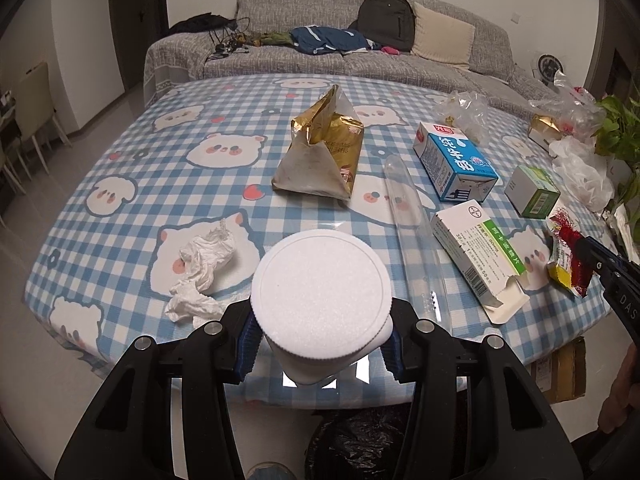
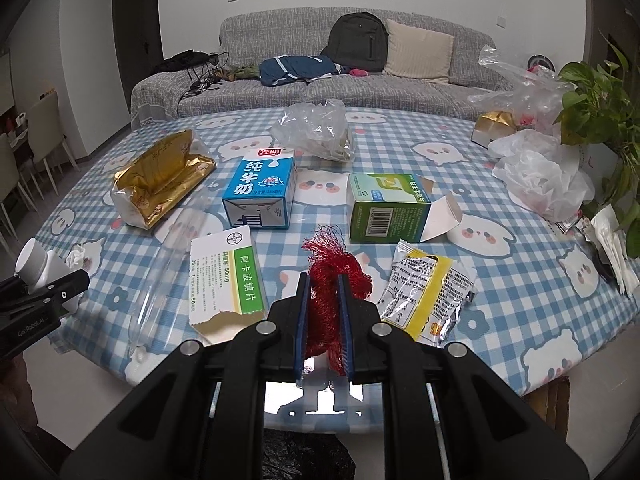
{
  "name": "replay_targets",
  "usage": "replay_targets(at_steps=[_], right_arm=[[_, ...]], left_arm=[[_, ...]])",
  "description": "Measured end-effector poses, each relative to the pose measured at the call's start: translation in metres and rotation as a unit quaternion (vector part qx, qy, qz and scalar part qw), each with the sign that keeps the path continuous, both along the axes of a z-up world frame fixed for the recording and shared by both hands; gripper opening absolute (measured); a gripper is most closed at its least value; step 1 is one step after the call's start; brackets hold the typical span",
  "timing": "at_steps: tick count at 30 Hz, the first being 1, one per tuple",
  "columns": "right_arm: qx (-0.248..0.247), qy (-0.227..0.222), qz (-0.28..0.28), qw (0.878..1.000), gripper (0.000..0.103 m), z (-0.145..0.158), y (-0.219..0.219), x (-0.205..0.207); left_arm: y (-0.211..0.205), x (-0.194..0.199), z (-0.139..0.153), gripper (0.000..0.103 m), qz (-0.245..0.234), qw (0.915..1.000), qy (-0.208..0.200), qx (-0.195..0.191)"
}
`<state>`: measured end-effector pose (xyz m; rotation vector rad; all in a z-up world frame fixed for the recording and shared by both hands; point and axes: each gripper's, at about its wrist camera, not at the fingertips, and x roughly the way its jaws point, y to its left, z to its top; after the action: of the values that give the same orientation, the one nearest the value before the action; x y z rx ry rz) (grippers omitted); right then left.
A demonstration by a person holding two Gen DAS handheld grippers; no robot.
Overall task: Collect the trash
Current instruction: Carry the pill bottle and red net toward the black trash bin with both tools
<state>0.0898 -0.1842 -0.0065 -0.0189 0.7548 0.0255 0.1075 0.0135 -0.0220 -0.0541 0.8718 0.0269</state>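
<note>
My left gripper (image 1: 320, 344) is shut on a white plastic bottle (image 1: 322, 292) with its round cap facing the camera, held at the table's near edge; it also shows in the right wrist view (image 2: 38, 264). My right gripper (image 2: 323, 320) is shut on a red mesh net (image 2: 334, 272), also seen in the left wrist view (image 1: 570, 240). A black-lined trash bin (image 1: 356, 444) stands below the table edge. On the checked tablecloth (image 2: 500, 280) lie a crumpled tissue (image 1: 204, 268), a gold bag (image 1: 324, 148), a milk carton (image 2: 260, 188) and a yellow wrapper (image 2: 428, 292).
A clear plastic tube (image 1: 412, 232), a white-green medicine box (image 2: 226, 280), a green box (image 2: 388, 208), clear plastic bags (image 2: 316, 128) and white bags (image 2: 540, 172) lie on the table. A plant (image 2: 600, 112) stands at the right edge. A sofa (image 2: 320, 76) is behind.
</note>
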Motion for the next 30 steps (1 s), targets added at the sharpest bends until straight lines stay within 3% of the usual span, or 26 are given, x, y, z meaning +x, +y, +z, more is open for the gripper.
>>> replay_targets(at_steps=[13, 30], right_arm=[[0.006, -0.011, 0.008, 1.0, 0.013, 0.014, 0.005, -0.043], [0.006, -0.014, 0.04, 0.999, 0.013, 0.009, 0.027, -0.101]], left_arm=[[0.0, -0.044, 0.012, 0.048, -0.001, 0.9999, -0.011, -0.006], [0.003, -0.12, -0.006, 0.048, -0.003, 0.9998, -0.012, -0.015]])
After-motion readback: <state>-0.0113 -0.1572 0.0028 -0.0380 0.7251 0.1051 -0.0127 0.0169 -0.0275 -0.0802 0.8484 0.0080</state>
